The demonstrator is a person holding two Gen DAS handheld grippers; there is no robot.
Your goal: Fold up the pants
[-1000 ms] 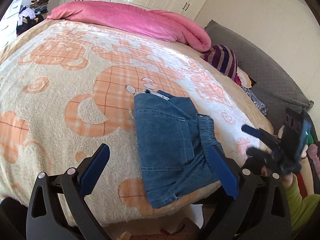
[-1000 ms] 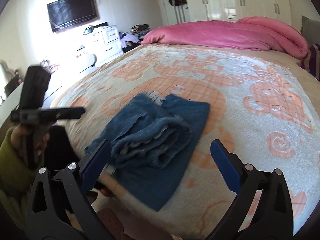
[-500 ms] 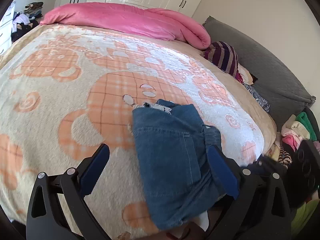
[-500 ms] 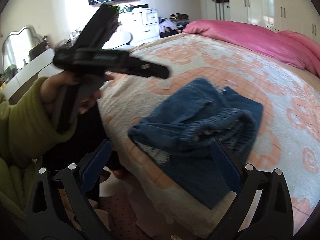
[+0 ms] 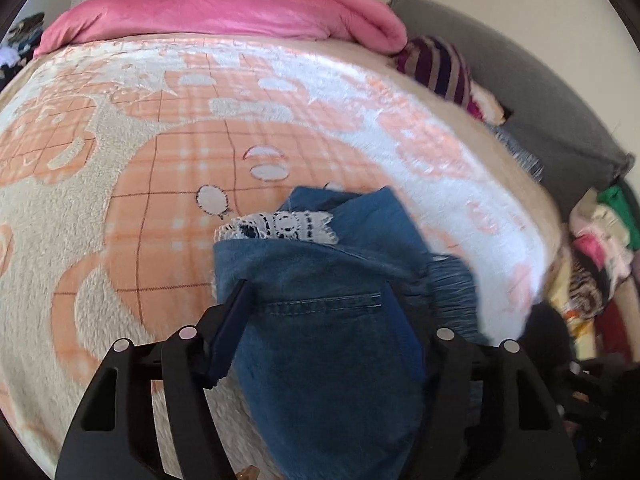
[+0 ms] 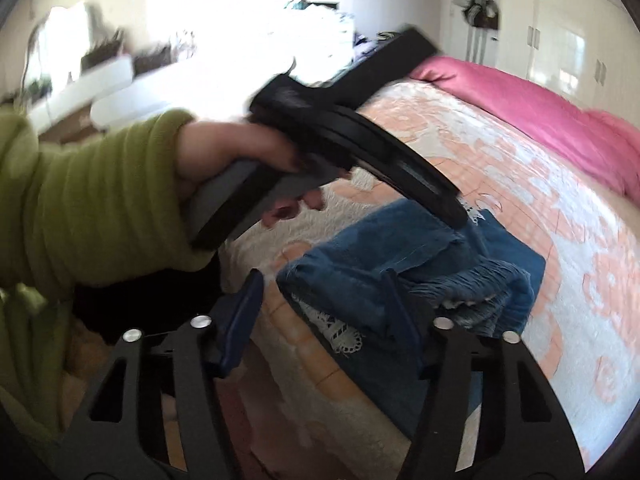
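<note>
The left tongs [image 5: 320, 312] are seen closing, with the folded denim of the pants [image 5: 332, 344] between their blue pads, though the pads are not shown pressing the cloth; motion blur leaves the contact uncertain. The right tongs [image 6: 324, 308] are likewise closing around the near edge of the pants [image 6: 420, 276], where a strip of white lace trim [image 6: 340, 332] hangs out beneath the denim. In the right wrist view the left tongs are held by a hand [image 6: 236, 152] in a green sleeve [image 6: 80, 196], their tips lowered to the far side of the bundle. The pants are laid in a thick folded bundle near the edge of the bed, on a cream and orange patterned blanket [image 5: 120, 200]. A pink duvet [image 5: 224, 12] is bunched along the far end of the bed, and a pile of clothes [image 5: 600, 248] is seen beside it.
</note>
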